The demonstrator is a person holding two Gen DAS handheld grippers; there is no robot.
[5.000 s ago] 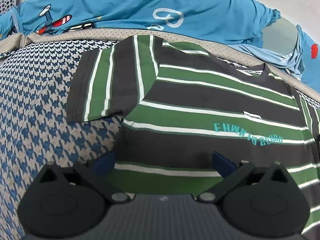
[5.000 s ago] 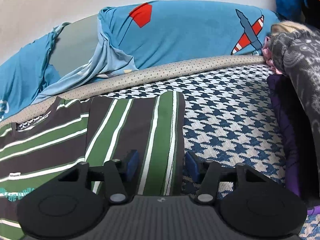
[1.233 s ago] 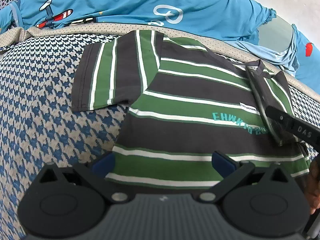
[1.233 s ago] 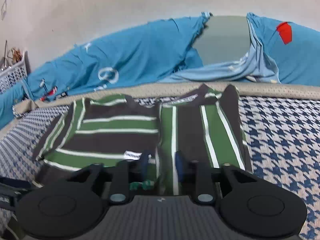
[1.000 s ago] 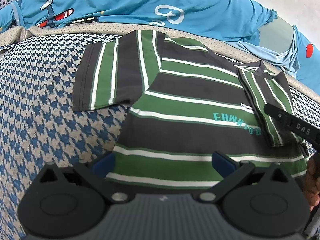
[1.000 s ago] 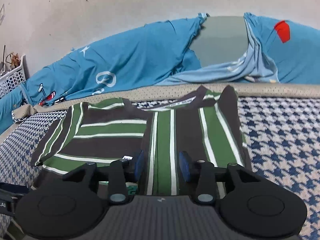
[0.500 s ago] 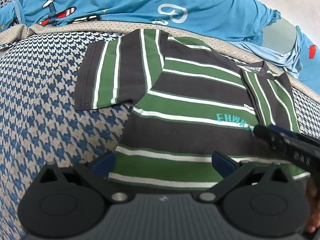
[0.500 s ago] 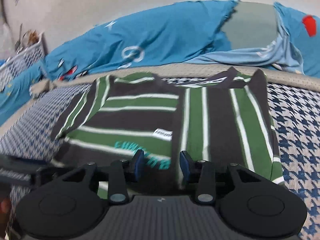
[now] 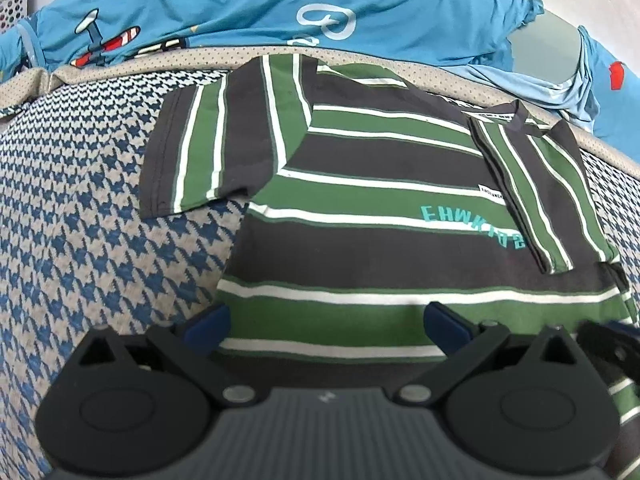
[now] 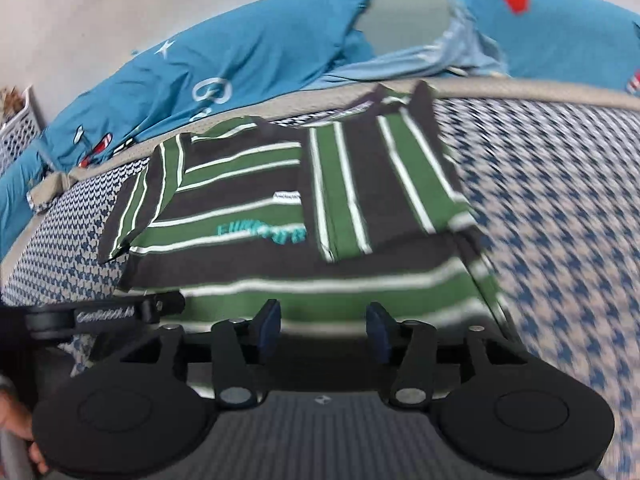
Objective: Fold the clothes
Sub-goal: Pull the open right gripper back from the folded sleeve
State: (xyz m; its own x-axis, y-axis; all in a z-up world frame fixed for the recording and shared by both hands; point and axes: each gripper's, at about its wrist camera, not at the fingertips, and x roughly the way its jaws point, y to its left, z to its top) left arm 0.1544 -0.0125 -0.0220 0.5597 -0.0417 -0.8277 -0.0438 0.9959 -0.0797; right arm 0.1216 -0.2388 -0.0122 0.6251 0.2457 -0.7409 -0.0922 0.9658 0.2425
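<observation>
The left gripper (image 9: 326, 324) is held wide open, with nothing pinched between its blue pads (image 9: 206, 326); just beyond them the hem of the striped T-shirt (image 9: 380, 208) is spread flat. The right gripper (image 10: 323, 330) is seen opening, its jaws empty above the same hem. Ahead, one sleeve (image 10: 384, 184) lies folded across the chest. The houndstooth cover (image 9: 80, 240) surrounds the shirt, with blue bedding (image 10: 260, 48) beyond.
</observation>
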